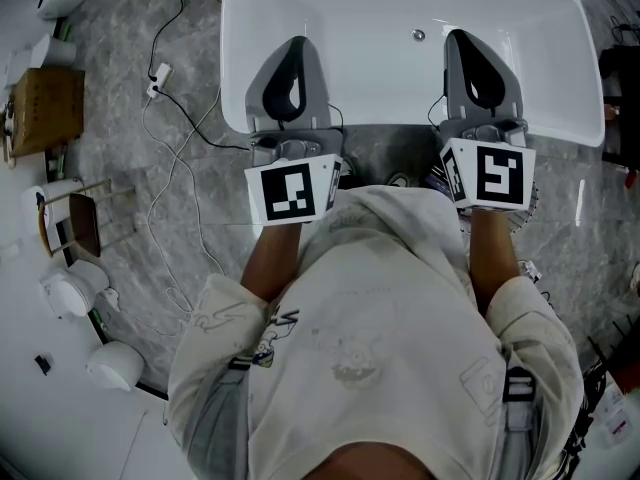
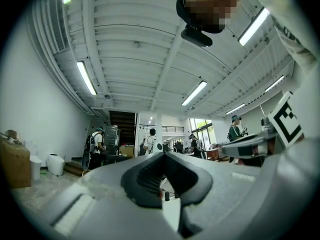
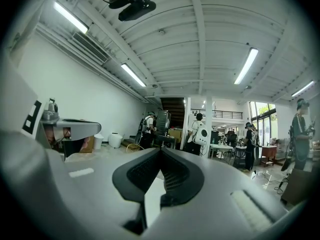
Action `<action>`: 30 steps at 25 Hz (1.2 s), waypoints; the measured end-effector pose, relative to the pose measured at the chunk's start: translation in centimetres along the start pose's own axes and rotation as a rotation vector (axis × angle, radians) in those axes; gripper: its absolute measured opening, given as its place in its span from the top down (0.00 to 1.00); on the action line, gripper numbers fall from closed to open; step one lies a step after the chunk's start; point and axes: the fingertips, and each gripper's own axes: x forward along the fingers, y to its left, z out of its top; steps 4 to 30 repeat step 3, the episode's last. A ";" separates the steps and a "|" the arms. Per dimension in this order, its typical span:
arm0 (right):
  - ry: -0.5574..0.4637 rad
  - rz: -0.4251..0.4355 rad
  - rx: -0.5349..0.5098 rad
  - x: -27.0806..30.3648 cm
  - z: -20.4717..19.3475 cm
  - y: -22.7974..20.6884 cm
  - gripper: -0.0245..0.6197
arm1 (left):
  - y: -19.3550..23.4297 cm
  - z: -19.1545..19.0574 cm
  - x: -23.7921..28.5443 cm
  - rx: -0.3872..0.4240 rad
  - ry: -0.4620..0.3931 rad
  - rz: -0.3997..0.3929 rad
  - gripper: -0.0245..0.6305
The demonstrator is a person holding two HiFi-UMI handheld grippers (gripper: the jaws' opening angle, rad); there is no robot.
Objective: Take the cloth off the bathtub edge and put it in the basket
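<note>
White and glossy, the bathtub (image 1: 232, 88) is stretching across the twelve o'clock side of the head view, with its drain showing as a small dot near the far wall. A person in a cream hoodie (image 1: 380, 318) is standing at six o'clock, facing the tub.

The left gripper (image 1: 297, 42) is pointing toward twelve o'clock over the tub's near rim, at about eleven o'clock from the person's chest. Its jaws are pressed together at the tips with nothing between them, as the left gripper view is showing. The right gripper (image 1: 463, 34) is reaching the same way at about one o'clock, and its jaws are likewise clenched on nothing. The two grippers are being held well apart and roughly parallel, each with its marker cube (image 1: 292, 190) turned up toward the head camera.

Where the cloth is lying, I cannot tell from these views.

Grey marbled floor (image 1: 120, 58) is spreading out at nine o'clock, with a thin cable (image 1: 175, 158) looping across it. A cardboard box (image 1: 45, 108) is sitting at ten o'clock and a wooden chair (image 1: 75, 218) at nine.

Both gripper views are looking upward at a white ribbed ceiling (image 2: 135, 34) with strip lights, and several people are standing far off in the hall.
</note>
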 end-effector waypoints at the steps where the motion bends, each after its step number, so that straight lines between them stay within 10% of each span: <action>1: 0.001 0.000 -0.002 0.1 0.0 0.0 0.96 | 0.0 0.0 0.1 0.001 0.002 -0.002 0.96; 30: 0.002 -0.001 -0.007 0.2 0.0 0.0 0.96 | 0.0 -0.1 0.2 0.004 0.006 -0.006 0.96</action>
